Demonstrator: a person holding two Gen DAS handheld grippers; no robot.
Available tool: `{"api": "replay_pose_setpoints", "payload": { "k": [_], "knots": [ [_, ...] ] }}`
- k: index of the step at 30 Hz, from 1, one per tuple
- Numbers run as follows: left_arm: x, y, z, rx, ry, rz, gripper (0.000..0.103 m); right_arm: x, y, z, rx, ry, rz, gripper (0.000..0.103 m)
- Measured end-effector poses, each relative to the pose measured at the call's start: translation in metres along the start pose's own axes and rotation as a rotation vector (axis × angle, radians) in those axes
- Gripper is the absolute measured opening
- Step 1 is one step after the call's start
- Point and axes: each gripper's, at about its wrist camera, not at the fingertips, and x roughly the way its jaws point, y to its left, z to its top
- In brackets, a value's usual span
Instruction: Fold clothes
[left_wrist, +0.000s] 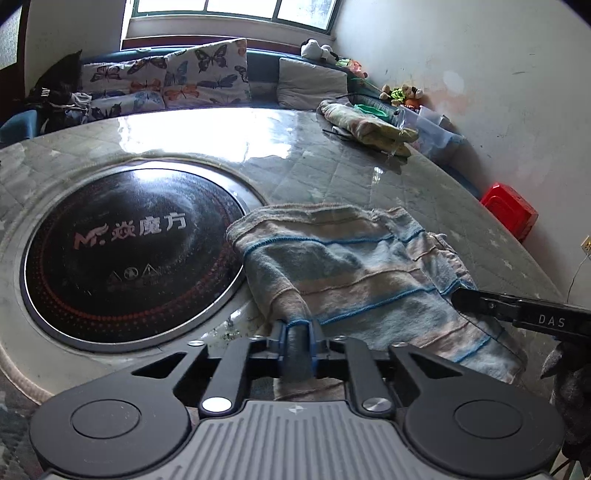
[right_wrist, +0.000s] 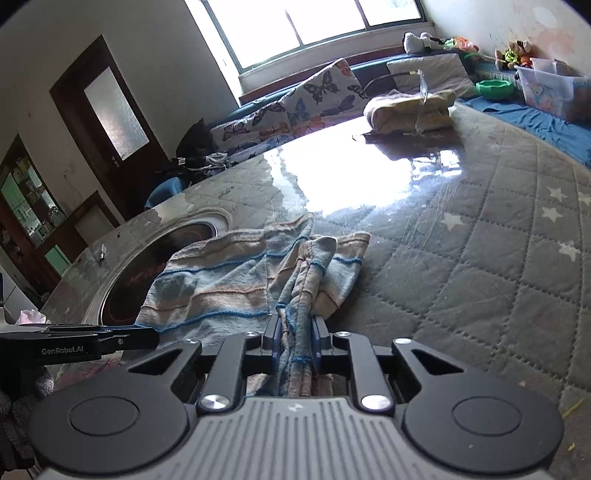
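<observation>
Left gripper (left_wrist: 297, 325) at lower centre pinches the near edge of the faded blue-and-beige striped cloth garment (left_wrist: 362, 273); right gripper (right_wrist: 295, 325) clamps a bunched corner. Both seem mid-fold; next, I judge, carry the edges together over the far side. Worn and wrinkled, it lies mid-frame on the grey quilted tabletop (left_wrist: 332, 173), overlapping the round black inset cooktop (left_wrist: 129, 251)

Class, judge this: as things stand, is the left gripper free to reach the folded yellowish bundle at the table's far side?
Probably not: the left gripper is shut on the striped towel, and the bundle lies well beyond it.
</observation>
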Motion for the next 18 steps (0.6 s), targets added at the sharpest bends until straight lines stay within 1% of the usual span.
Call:
{"api": "replay_pose_setpoints", "payload": {
  "k": [9,18],
  "knots": [
    [-0.015,-0.024,0.021,0.076,-0.071,-0.026,0.01,-0.019,0.012,0.013,-0.049,-0.066,-0.013,0.014],
    [-0.02,-0.051,0.057,0.137,-0.138,-0.029,0.01,-0.045,0.017,0.052,-0.123,-0.166,-0.06,0.013]
  ]
}}
